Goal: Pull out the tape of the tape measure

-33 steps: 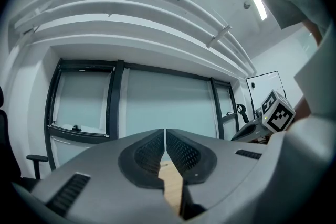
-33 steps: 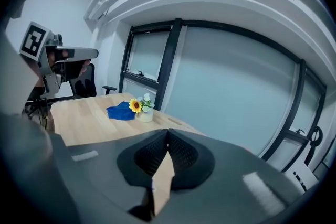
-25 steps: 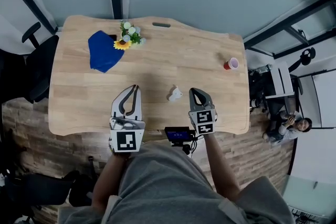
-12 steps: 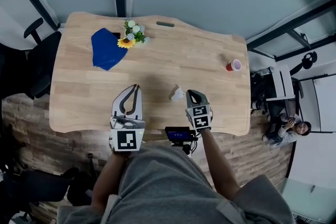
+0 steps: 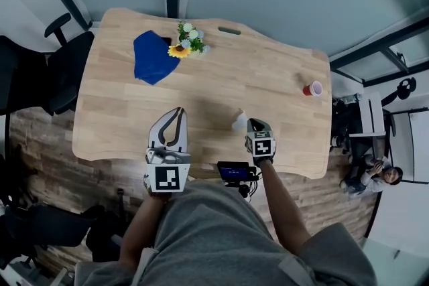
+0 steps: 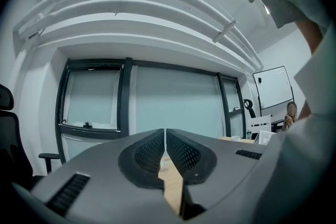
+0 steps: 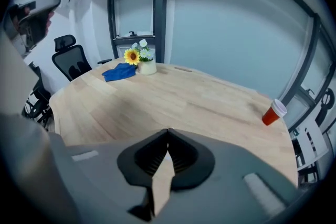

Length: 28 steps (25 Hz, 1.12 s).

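Observation:
The tape measure (image 5: 239, 121), a small white thing, lies on the wooden table (image 5: 201, 90) near its front edge. My right gripper (image 5: 253, 122) is shut and empty, its tips just right of the tape measure and close to it. In the right gripper view the shut jaws (image 7: 168, 131) hide the tape measure. My left gripper (image 5: 175, 112) hangs over the table's front left part, well left of the tape measure. It is shut with nothing in it. In the left gripper view its jaws (image 6: 165, 131) point level toward the windows.
A blue cloth (image 5: 153, 57) and a pot of flowers (image 5: 189, 40) lie at the table's far left. A red cup (image 5: 312, 88) stands at the right edge. A small screen device (image 5: 234, 172) hangs at the near edge. Black chairs (image 5: 64, 70) stand left. A person (image 5: 375, 174) sits on the floor right.
The head view has shifted, so the table sits further right in the frame. My right gripper has closed in on the tape measure from the right. The left gripper has barely moved.

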### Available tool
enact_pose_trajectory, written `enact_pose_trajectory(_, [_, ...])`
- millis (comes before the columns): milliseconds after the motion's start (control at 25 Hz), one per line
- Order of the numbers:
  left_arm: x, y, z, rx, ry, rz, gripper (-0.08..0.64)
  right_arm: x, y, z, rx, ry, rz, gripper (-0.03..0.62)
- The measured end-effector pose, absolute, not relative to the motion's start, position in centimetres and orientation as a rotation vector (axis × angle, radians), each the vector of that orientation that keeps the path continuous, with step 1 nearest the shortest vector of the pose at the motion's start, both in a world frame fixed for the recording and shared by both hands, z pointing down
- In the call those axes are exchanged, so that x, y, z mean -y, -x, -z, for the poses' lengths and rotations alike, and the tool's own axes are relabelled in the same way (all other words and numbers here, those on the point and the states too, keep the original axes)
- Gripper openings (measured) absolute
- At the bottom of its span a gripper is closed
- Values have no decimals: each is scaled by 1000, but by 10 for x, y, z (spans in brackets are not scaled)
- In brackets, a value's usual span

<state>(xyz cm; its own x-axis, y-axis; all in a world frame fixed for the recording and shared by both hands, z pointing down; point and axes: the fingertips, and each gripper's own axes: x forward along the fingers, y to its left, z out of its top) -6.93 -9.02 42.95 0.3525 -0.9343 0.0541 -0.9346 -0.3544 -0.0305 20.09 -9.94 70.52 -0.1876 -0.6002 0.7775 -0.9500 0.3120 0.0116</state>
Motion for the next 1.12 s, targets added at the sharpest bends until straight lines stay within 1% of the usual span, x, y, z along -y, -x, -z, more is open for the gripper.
enact_pose_trajectory(160, [86, 79, -430, 1809, -2623, -173, 20, 97, -200, -725, 1850, -1352, -668, 12])
enact_pose_trajectory(320, [80, 93, -435, 1840, -2559, -170, 20, 95, -195, -739, 1832, -1348, -725, 15])
enact_pose_trajectory(360, [78, 97, -438, 1846, -2526, -159, 20, 95, -193, -743, 1830, -1345, -745, 51])
enact_pose_trajectory(400, [76, 101, -440, 1852, -2496, -147, 20, 94, -191, -746, 1829, -1343, -764, 70])
enact_pose_trajectory(520, [70, 108, -443, 1869, -2493, -182, 20, 93, -189, -753, 1803, -1359, -809, 81])
enact_pose_trajectory(640, [65, 113, -445, 1882, -2495, -213, 20, 91, -189, -759, 1756, -1387, -898, 123])
enact_pose_trajectory(920, [58, 119, -449, 1902, -2475, -234, 20, 87, -186, -777, 1645, -1447, -1093, 258])
enact_pose_trajectory(1000, [57, 120, -449, 1909, -2467, -227, 20, 87, -187, -781, 1612, -1470, -1134, 280])
enact_pose_trajectory(1120, [55, 123, -450, 1919, -2462, -238, 20, 89, -192, -782, 1549, -1531, -1154, 281])
